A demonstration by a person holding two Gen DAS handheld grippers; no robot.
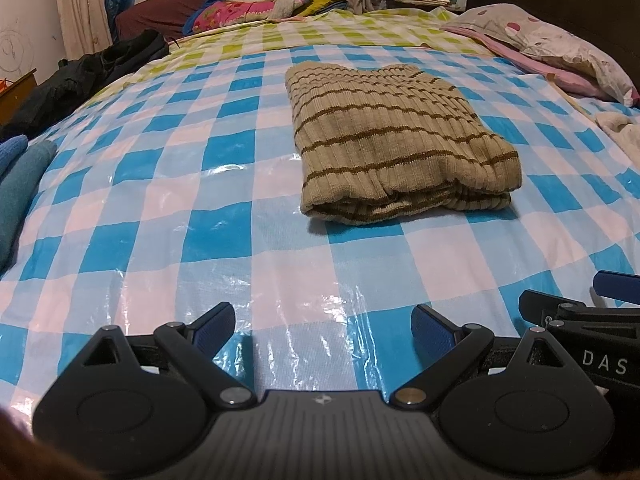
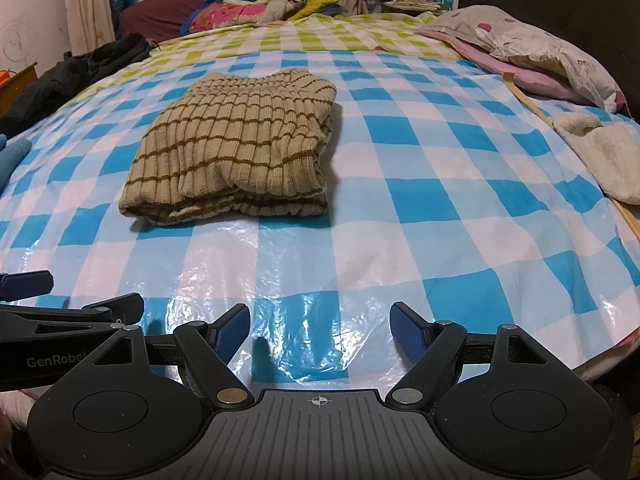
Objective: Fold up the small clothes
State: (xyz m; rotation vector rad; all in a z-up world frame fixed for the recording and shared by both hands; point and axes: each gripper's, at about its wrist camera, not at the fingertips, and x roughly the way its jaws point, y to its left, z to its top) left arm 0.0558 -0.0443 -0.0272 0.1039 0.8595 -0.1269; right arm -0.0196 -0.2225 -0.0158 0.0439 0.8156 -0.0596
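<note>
We hold both tools low at the near edge of the bed (image 1: 168, 208), above the glossy blue-and-white checked sheet (image 2: 400, 216). Our left hand-held gripper (image 1: 324, 326) is released, its two blue pads spread wide with nothing between them; our right hand-held gripper (image 2: 320, 326) is released the same way, and the two sit just beside each other.

One folded striped sweater (image 1: 396, 136) lies flat on the sheet ahead of us, well apart from both tools, its thick folded edge facing us. In the right wrist view it (image 2: 236, 140) sits left of centre. Open sheet surrounds it on all four sides, with the widest bare stretch between it and us.

Along the left edge we count one dark garment (image 1: 80, 76) and one teal folded cloth (image 1: 24, 184). On the right edge lie one spotted pillow (image 2: 532, 48) and one white towel (image 2: 604, 156). A heap of mixed bedding (image 1: 264, 6) crowds the far end.
</note>
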